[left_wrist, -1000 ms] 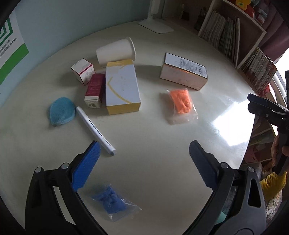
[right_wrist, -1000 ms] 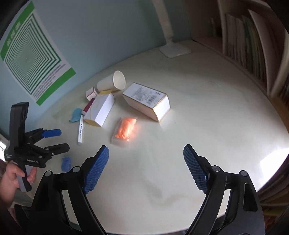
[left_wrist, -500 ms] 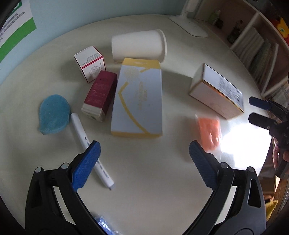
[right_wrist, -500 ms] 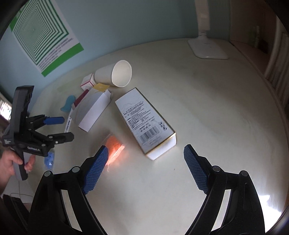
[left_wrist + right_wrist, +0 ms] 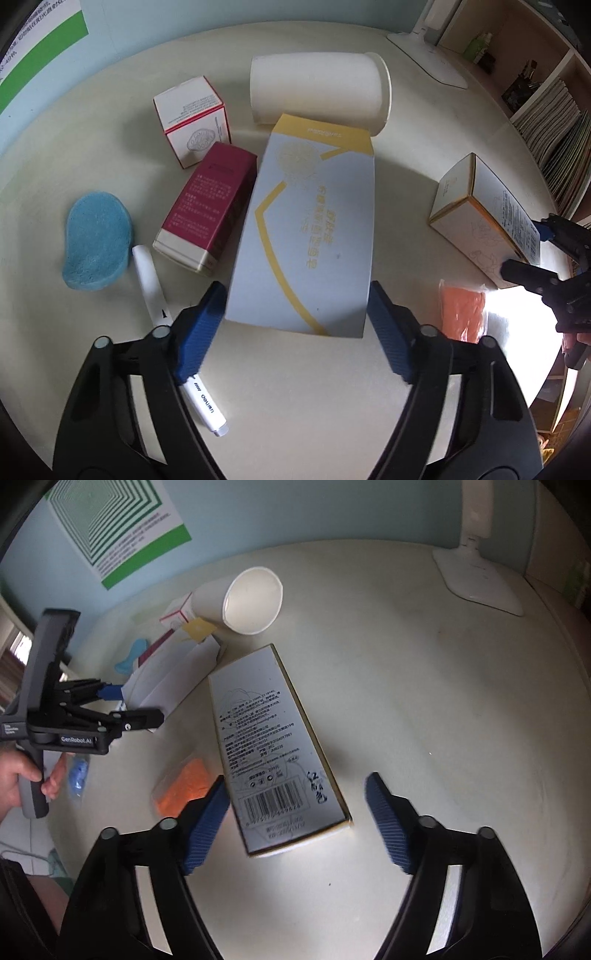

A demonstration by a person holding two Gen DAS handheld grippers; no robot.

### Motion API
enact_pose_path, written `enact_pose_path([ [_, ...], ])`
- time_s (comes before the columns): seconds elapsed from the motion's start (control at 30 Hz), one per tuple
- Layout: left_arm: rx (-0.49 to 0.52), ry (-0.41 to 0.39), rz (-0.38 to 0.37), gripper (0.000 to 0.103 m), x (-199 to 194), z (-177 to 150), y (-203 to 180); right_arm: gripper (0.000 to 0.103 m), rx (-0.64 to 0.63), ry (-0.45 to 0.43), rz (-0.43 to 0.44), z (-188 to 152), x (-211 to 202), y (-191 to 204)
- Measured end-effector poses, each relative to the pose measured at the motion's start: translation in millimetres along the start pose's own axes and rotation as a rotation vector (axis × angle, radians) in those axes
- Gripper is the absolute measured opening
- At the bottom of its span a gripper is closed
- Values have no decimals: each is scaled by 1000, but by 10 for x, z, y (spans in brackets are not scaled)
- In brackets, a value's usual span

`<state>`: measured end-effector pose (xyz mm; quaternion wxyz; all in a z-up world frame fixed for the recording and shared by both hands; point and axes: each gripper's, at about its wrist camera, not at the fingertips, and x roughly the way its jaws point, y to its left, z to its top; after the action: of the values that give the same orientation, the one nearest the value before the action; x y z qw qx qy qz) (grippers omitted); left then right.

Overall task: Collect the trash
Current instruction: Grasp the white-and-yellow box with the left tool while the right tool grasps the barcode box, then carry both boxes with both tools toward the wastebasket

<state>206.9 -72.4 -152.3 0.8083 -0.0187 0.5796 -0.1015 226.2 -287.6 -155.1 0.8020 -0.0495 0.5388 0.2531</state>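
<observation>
Trash sits scattered on the round table: four boxes, one tipped paper cup, one pen partly hidden behind my left gripper, one blue sponge, one orange bag. Both jaws have just been closing; the left brackets the yellow-trimmed box, my right gripper brackets the barcode box, and pad contact is unclear. Only the right view shows the small blue bag, half hidden behind the left tool.
</observation>
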Motion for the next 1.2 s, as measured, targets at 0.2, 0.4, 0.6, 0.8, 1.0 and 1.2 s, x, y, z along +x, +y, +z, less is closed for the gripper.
enact_pose_path([
  [0.2,21,-11,-6,63,22,22,-18,57,-22,8,31,78,65,29],
  [0.4,28,-23,-12,61,-38,44,-50,52,-20,-2,35,96,23,70],
  [0.6,69,-25,3,61,-222,-27,-13,49,41,-24,61,36,-101,15],
  [0.8,97,-34,12,61,-294,-108,-45,49,95,-49,68,-72,-259,-7],
  [1.0,121,-59,-1,60,-509,-232,-32,49,165,-84,61,-208,-442,19],
  [1.2,176,-83,-25,60,-673,-274,-109,49,254,-133,44,-405,-627,80],
])
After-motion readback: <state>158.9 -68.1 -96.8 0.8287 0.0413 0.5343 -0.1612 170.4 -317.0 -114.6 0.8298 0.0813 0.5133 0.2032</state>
